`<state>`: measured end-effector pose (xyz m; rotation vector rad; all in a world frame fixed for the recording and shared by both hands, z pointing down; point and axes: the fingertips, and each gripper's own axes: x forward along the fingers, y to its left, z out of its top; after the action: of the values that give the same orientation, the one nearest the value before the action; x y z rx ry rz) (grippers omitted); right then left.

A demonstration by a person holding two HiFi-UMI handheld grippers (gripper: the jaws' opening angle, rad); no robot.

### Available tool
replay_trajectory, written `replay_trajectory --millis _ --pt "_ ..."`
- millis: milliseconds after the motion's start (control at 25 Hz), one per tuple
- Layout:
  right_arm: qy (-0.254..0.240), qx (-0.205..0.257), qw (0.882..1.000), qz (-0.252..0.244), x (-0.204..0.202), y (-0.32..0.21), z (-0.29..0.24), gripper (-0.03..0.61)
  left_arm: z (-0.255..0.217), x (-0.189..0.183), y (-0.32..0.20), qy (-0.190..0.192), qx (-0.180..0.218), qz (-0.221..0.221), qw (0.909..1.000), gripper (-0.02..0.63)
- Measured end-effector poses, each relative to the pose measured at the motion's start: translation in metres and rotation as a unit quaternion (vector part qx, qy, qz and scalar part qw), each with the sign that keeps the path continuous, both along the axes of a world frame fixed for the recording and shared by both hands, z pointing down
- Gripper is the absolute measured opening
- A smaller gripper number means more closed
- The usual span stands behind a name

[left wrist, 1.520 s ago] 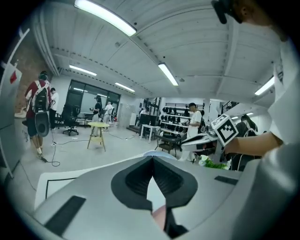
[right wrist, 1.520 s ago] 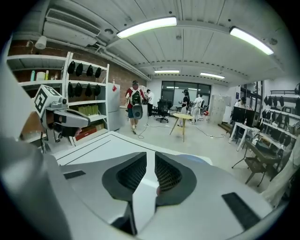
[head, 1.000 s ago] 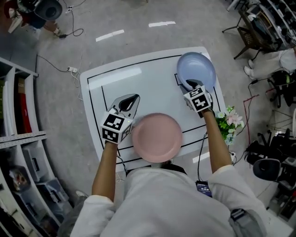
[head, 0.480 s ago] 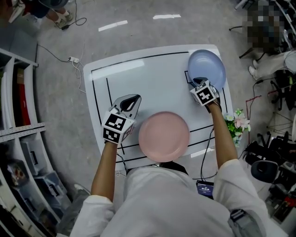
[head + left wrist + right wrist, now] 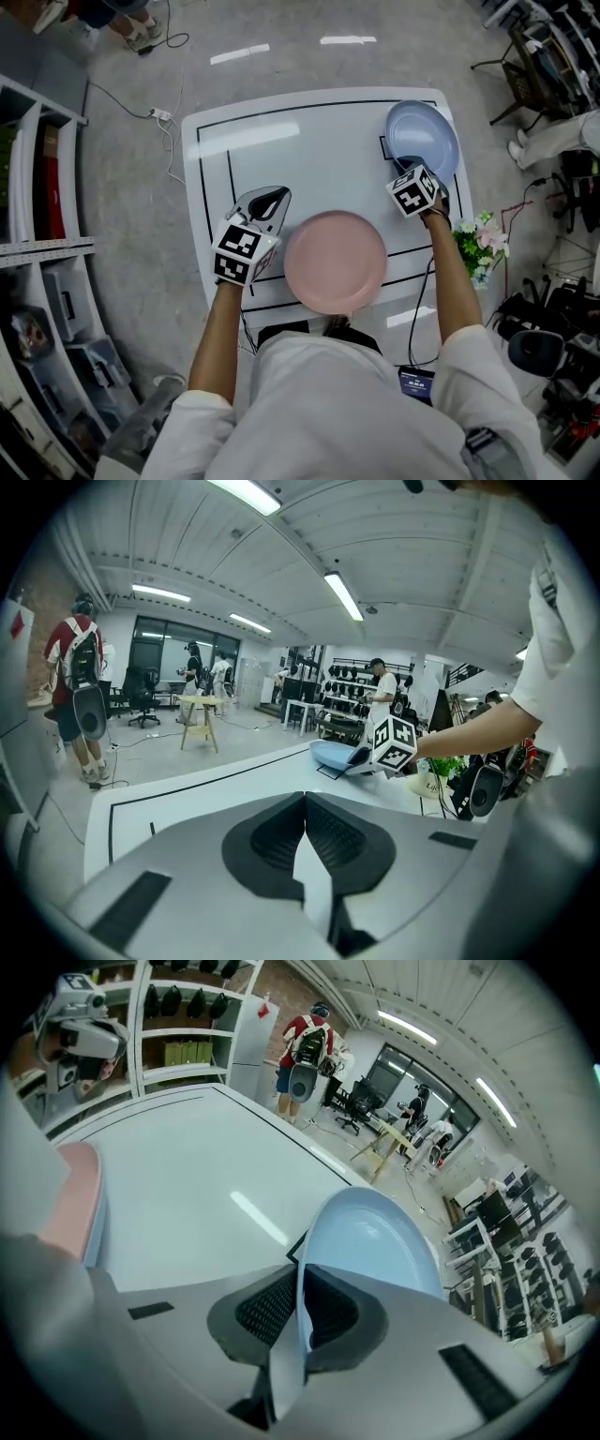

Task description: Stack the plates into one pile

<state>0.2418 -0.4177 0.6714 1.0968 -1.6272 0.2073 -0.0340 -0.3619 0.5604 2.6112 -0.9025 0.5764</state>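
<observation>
A pink plate (image 5: pixel 336 261) lies on the white table (image 5: pixel 309 141) near its front edge; its rim shows at the left of the right gripper view (image 5: pixel 77 1206). At the table's far right corner sits a blue plate (image 5: pixel 424 134). My right gripper (image 5: pixel 407 170) has this blue plate's (image 5: pixel 375 1241) near rim between its pads, and the jaws (image 5: pixel 302 1274) are closing, pressing on it. My left gripper (image 5: pixel 270 199) rests left of the pink plate, shut and empty (image 5: pixel 305 803). From the left gripper view the blue plate (image 5: pixel 330 755) is far off to the right.
A pot of flowers (image 5: pixel 473 246) stands just off the table's right edge. Shelving (image 5: pixel 37 187) runs along the left, and cables (image 5: pixel 159 117) lie on the floor behind the table. Chairs and equipment (image 5: pixel 553 56) crowd the right side.
The right gripper's jaws have come together on the blue plate's near rim. The left gripper has stayed beside the pink plate.
</observation>
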Motion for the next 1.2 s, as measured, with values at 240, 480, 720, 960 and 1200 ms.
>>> replay_trajectory --millis 240,480,720,960,1200 --pt "-0.01 0.045 0.999 -0.016 0.0 0.024 -0.036 0.032 -0.013 0.0 0.03 0.005 0.009 -0.014 0.9998 0.018" --pt "-0.037 0.079 0.996 -0.03 -0.001 0.062 -0.08 0.044 -0.038 0.004 0.059 0.016 0.028 -0.038 0.9987 0.018" --pt "-0.038 0.13 0.989 -0.058 -0.006 0.111 -0.133 0.041 -0.067 0.019 0.105 0.016 0.054 -0.052 0.9971 0.018" --pt "-0.045 0.172 0.979 -0.1 -0.022 0.167 -0.191 0.044 -0.093 0.03 0.16 0.019 0.075 -0.071 0.9945 0.018" --pt "-0.043 0.205 0.964 -0.161 -0.045 0.234 -0.231 0.046 -0.113 0.027 0.218 0.012 0.102 -0.104 0.9893 0.018"
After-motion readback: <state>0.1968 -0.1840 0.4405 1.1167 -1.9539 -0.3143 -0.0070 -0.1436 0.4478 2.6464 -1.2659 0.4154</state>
